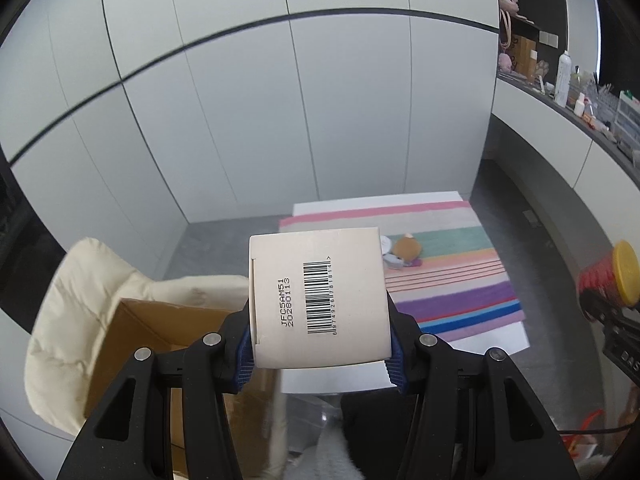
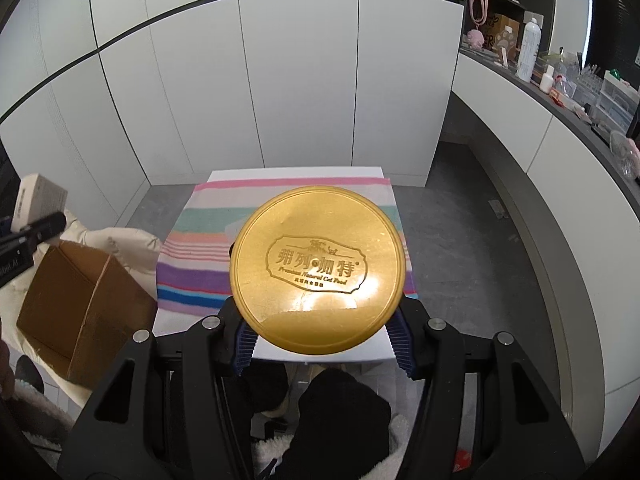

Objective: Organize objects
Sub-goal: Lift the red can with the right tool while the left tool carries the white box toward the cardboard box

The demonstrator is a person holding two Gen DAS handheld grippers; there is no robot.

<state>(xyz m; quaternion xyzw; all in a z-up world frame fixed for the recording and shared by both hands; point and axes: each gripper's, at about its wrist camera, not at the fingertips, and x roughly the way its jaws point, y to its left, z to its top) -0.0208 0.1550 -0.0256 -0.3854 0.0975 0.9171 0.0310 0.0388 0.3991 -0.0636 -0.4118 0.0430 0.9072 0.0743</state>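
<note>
Black arms of the left gripper (image 1: 320, 354) fill the near edge of the left wrist view, its blue ribbed pads (image 1: 394, 360) clamped on the two sides of a white carton (image 1: 320, 298). A barcode and a printed code face the camera on the carton, which is held in the air. Below and left of it sits an open cardboard box (image 1: 160, 344), resting on a cream padded coat (image 1: 80, 300). Beyond the carton a small white table (image 1: 516, 340) carries a striped cloth (image 1: 460, 280), and a little heap of small items (image 1: 402, 254) lies on the cloth just right of the carton's far corner; what they are is hard to tell. At the right edge the other gripper shows with a red can with a yellow lid (image 1: 612, 276). White cupboard doors (image 1: 280, 100) stand behind, and a cluttered counter (image 1: 580, 100) runs along the far right.

From the right wrist view, the right gripper (image 2: 322, 346) is clamped on the can, whose gold lid (image 2: 318, 268) faces the camera with embossed lettering and hides much of the striped cloth (image 2: 192, 264). The cardboard box (image 2: 86, 312) sits to the left, closed side up from here, on the cream coat (image 2: 120, 244). The white carton (image 2: 38, 196) shows at the far left edge. A dark trouser leg (image 2: 340, 412) shows below, between the gripper's arms.
</note>
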